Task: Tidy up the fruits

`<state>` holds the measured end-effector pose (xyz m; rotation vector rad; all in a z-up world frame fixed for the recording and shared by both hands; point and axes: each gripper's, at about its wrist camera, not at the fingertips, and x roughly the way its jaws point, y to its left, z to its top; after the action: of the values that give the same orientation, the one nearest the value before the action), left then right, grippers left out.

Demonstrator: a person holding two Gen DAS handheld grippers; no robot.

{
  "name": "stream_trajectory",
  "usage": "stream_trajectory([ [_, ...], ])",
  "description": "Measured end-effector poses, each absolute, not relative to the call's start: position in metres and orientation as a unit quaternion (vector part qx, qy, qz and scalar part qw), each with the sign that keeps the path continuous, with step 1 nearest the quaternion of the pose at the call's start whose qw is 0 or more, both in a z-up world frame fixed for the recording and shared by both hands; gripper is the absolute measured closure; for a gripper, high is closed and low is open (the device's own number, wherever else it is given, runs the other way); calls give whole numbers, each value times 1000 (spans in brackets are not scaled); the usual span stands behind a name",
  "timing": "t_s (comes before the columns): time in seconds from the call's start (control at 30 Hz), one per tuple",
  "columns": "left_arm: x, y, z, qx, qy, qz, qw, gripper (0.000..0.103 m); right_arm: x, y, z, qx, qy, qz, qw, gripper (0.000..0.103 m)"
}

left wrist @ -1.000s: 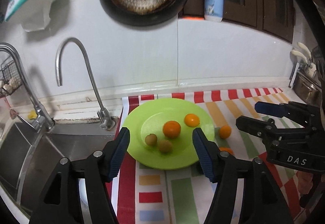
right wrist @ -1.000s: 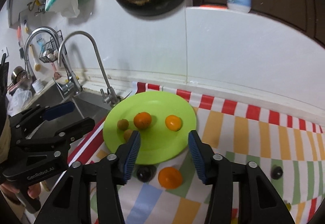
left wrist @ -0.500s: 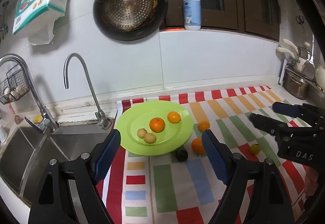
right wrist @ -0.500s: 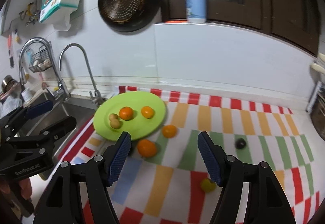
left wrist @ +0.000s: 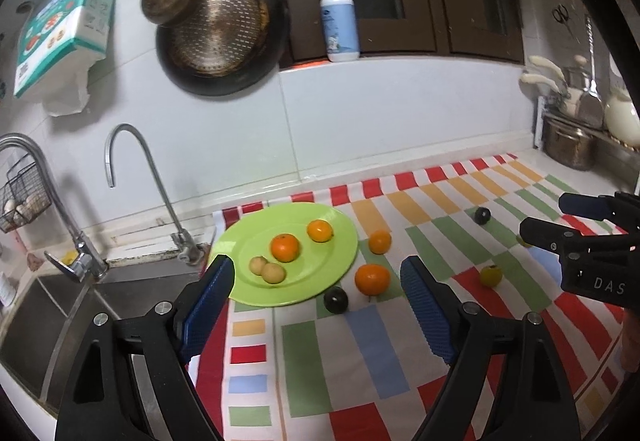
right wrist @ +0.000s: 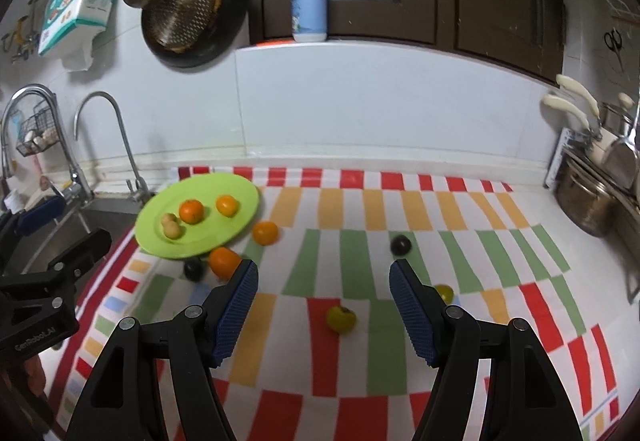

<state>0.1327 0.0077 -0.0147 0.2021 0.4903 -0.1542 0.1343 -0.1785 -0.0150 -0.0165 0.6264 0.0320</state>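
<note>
A green plate (left wrist: 340,241) (right wrist: 248,197) lies on the striped cloth beside the sink. It holds two oranges (left wrist: 285,247) (right wrist: 191,211) and two small tan fruits (left wrist: 273,273). Off the plate lie two oranges (left wrist: 372,279) (right wrist: 224,261), two dark plums (left wrist: 335,300) (right wrist: 401,245) and two yellow-green fruits (right wrist: 341,318) (left wrist: 490,275). My left gripper (left wrist: 316,301) is open and empty above the plate's near edge. My right gripper (right wrist: 324,301) is open and empty above the cloth's middle, also seen in the left wrist view (left wrist: 560,213).
A sink (left wrist: 60,313) with two taps (left wrist: 132,177) is at the left. A steel pot (right wrist: 584,201) and knife rack stand at the right. A frying pan (left wrist: 220,37) hangs on the wall, a soap bottle (left wrist: 339,29) on the ledge.
Both grippers have pulled back and up from the plate, so more of the cloth and the loose fruits show. The fruits have not moved.
</note>
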Motion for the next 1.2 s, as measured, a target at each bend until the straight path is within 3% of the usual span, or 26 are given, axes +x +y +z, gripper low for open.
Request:
stream_trajectory([
  [0.37, 153, -9, -44, 119, 281, -105, 946, 18, 138, -186, -41, -12, 340, 11, 940, 34],
  [0.63, 175, -22, -67, 138, 319, -117, 930, 25, 157, -191, -65, 2, 373, 16, 928, 35],
  [1.2, 219, -45, -96, 165, 353, -132, 911, 45, 186, -201, -102, 26, 426, 35, 904, 55],
])
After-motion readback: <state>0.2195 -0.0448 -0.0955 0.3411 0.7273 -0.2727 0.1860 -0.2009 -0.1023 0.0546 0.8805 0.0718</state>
